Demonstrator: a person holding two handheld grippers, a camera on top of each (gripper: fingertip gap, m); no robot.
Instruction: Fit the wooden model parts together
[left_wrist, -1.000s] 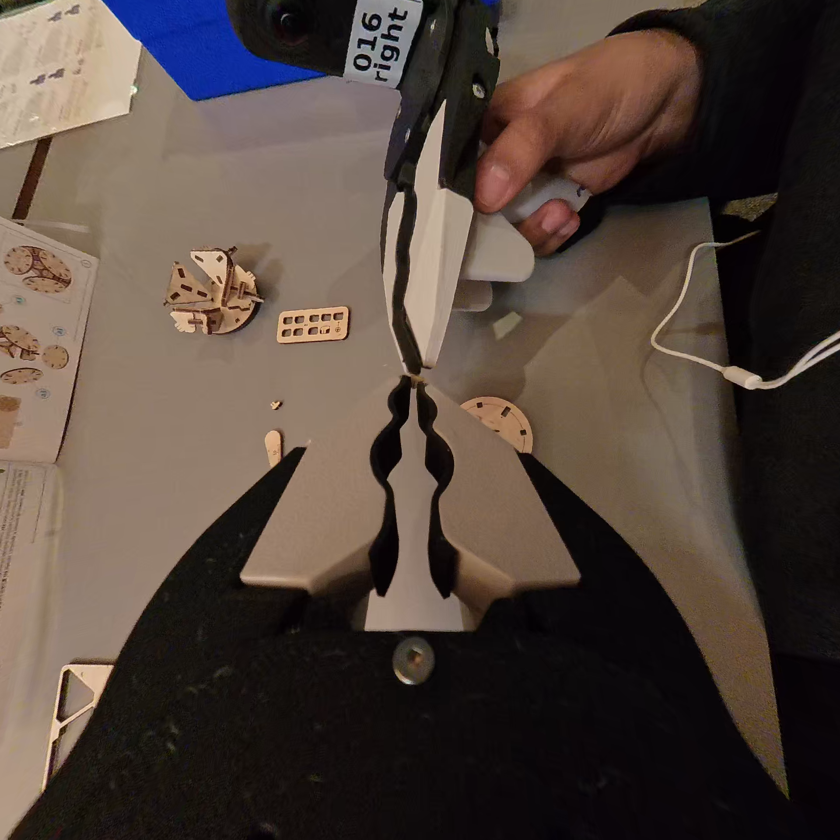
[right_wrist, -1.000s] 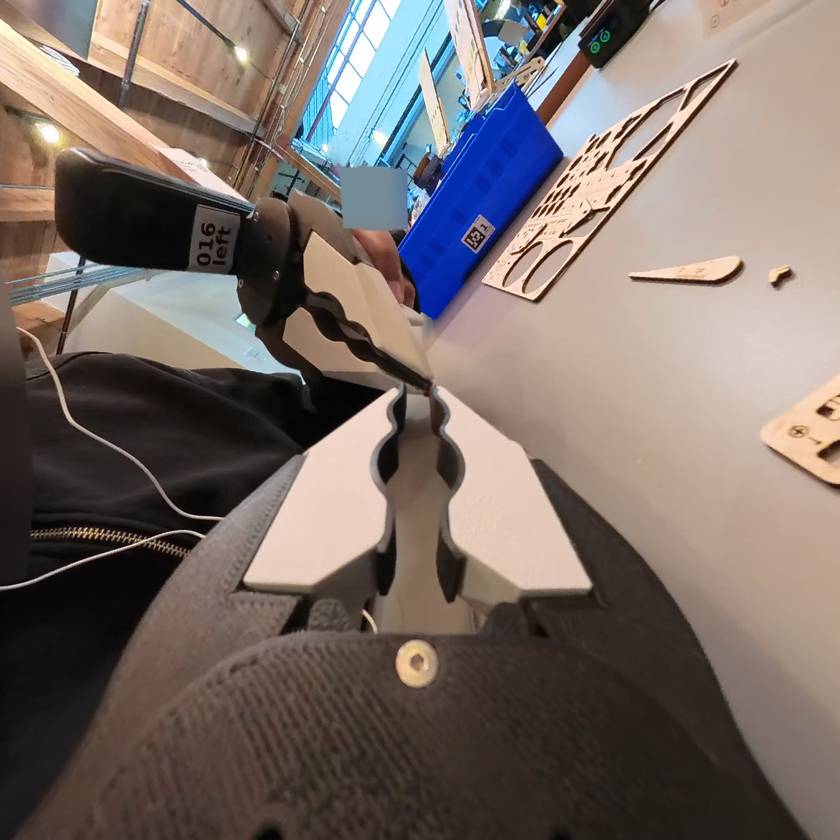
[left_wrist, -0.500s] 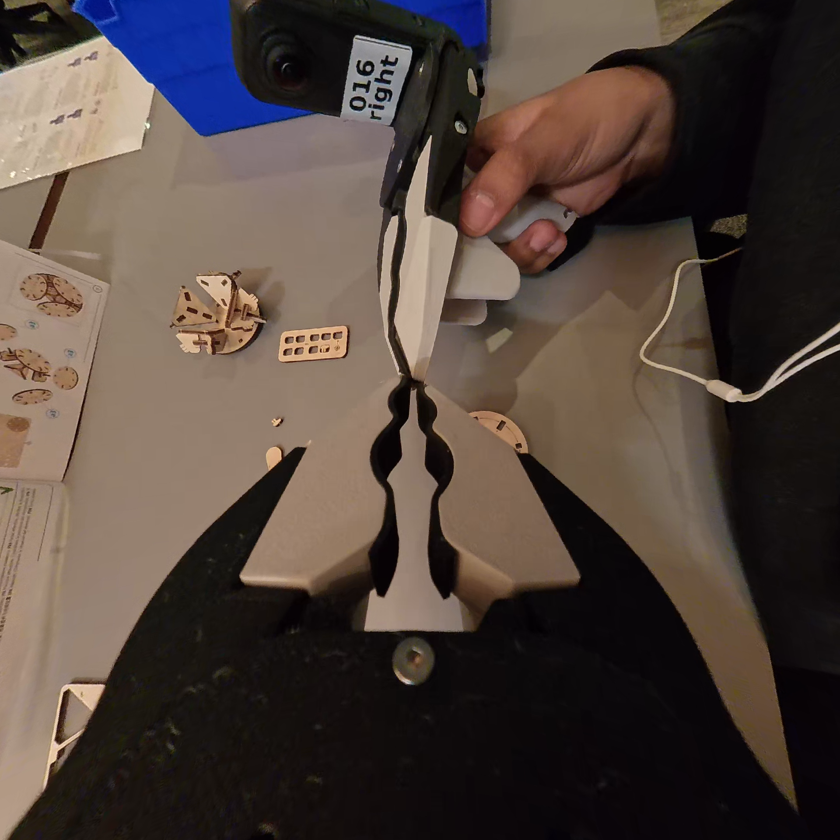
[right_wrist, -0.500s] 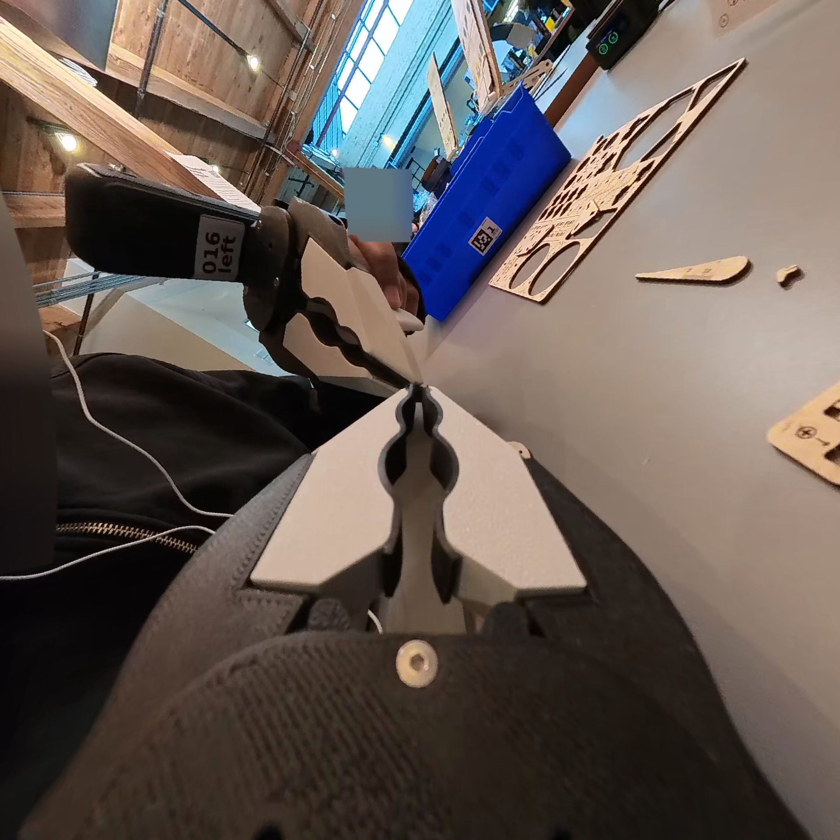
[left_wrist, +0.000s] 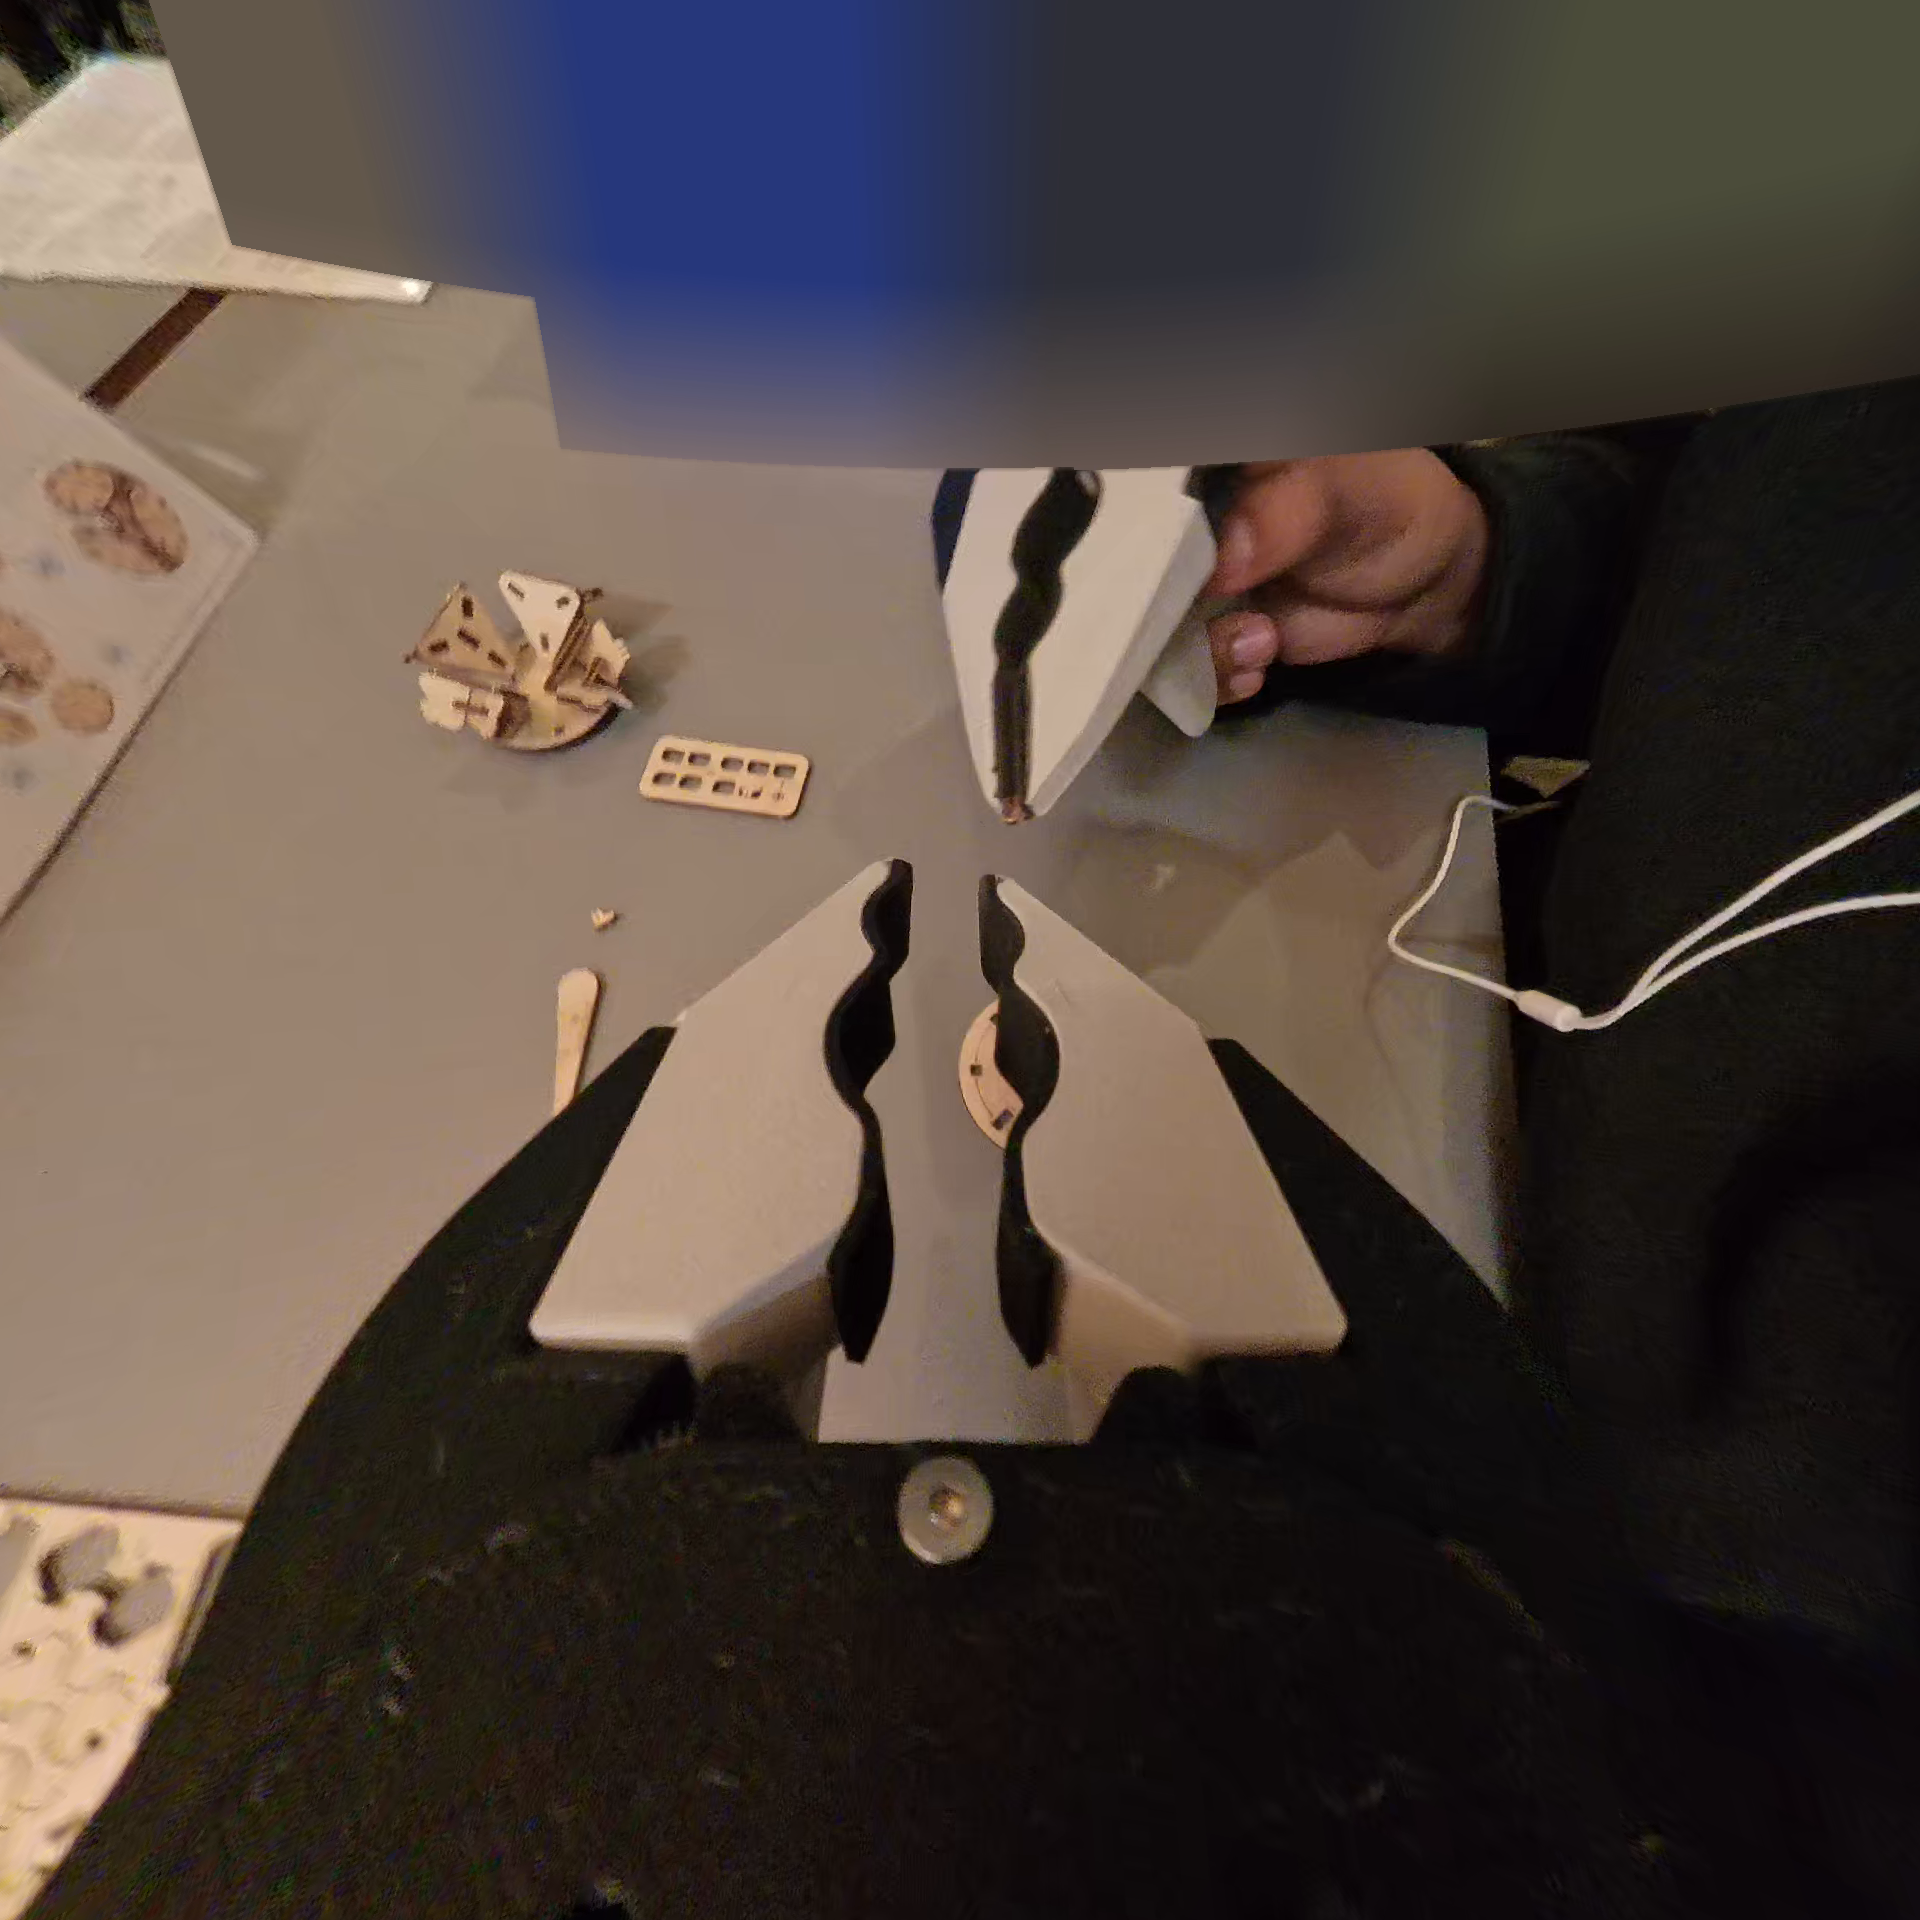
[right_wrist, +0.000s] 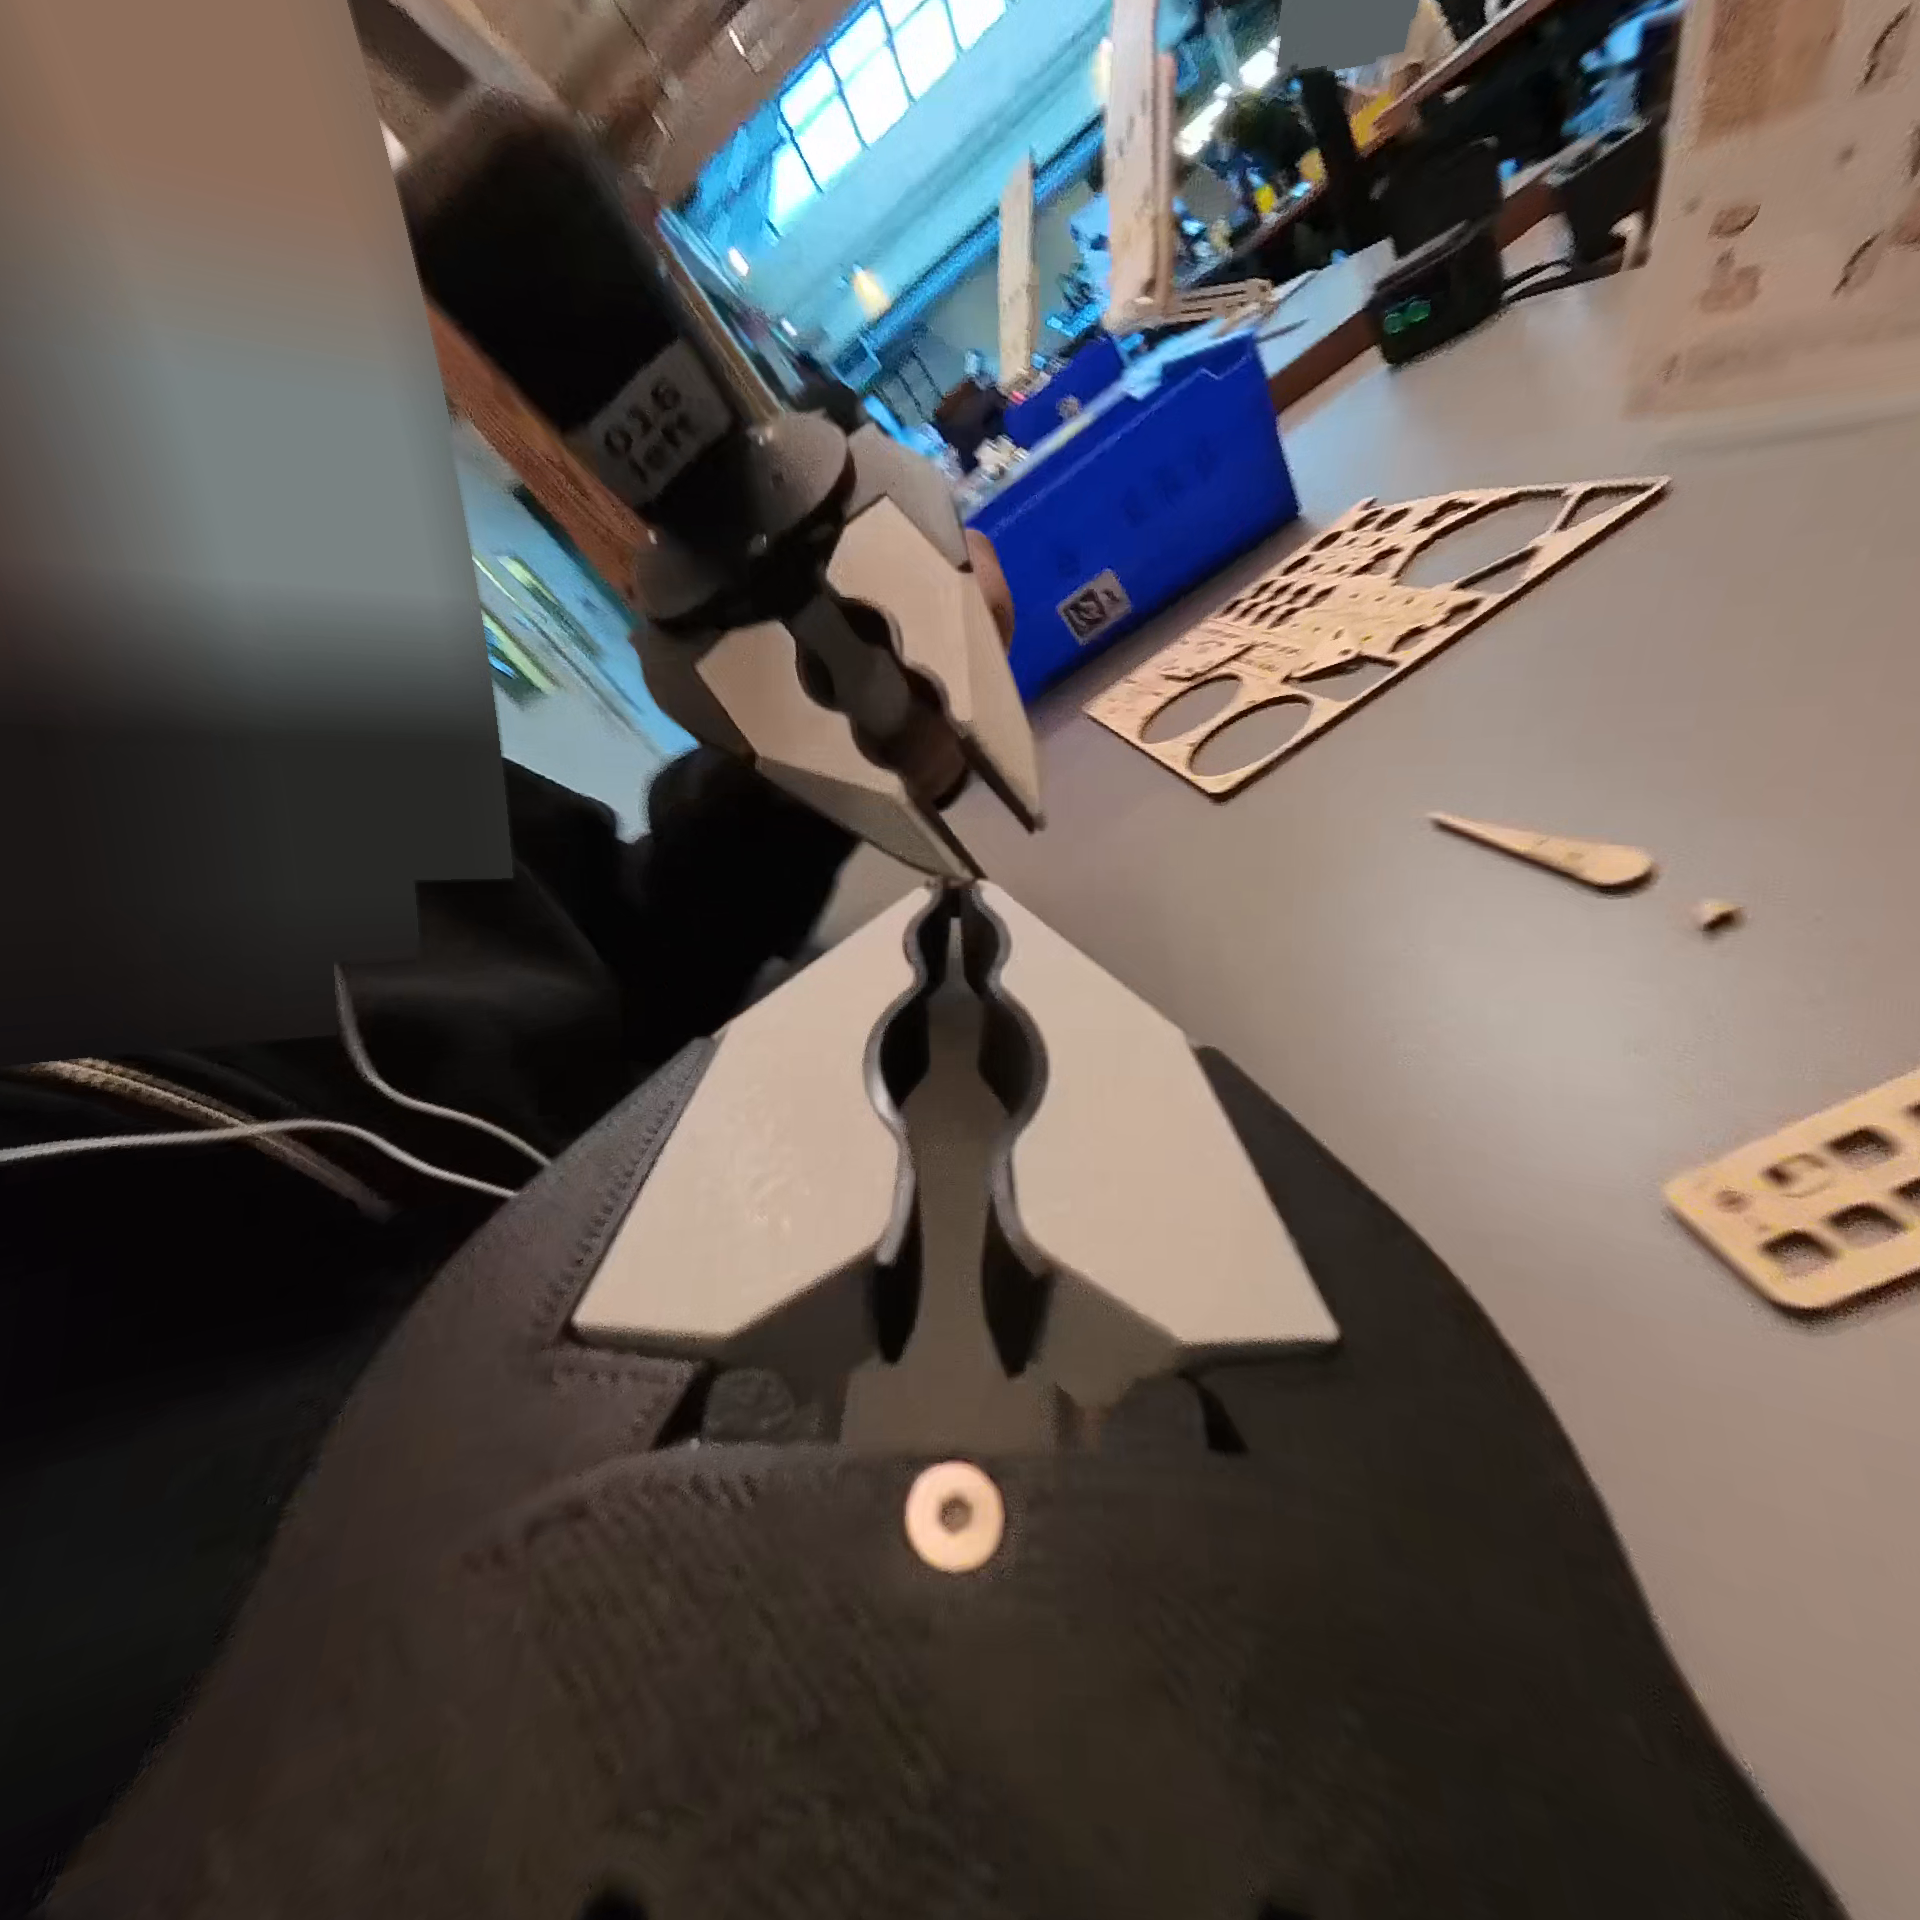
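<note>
Left wrist view shows the left claw (left_wrist: 945, 883) spread and empty above the grey table (left_wrist: 312, 1039), while the right claw (left_wrist: 1013, 810), near the table's right edge, is pressed together on a tiny wooden piece (left_wrist: 1010, 816), seemingly light, stiff and easily dropped, best nipped at fingertips.

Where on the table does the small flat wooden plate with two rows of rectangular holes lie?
In the left wrist view the wooden plate lies flat on the grey table, just right of the wooden model.
</note>
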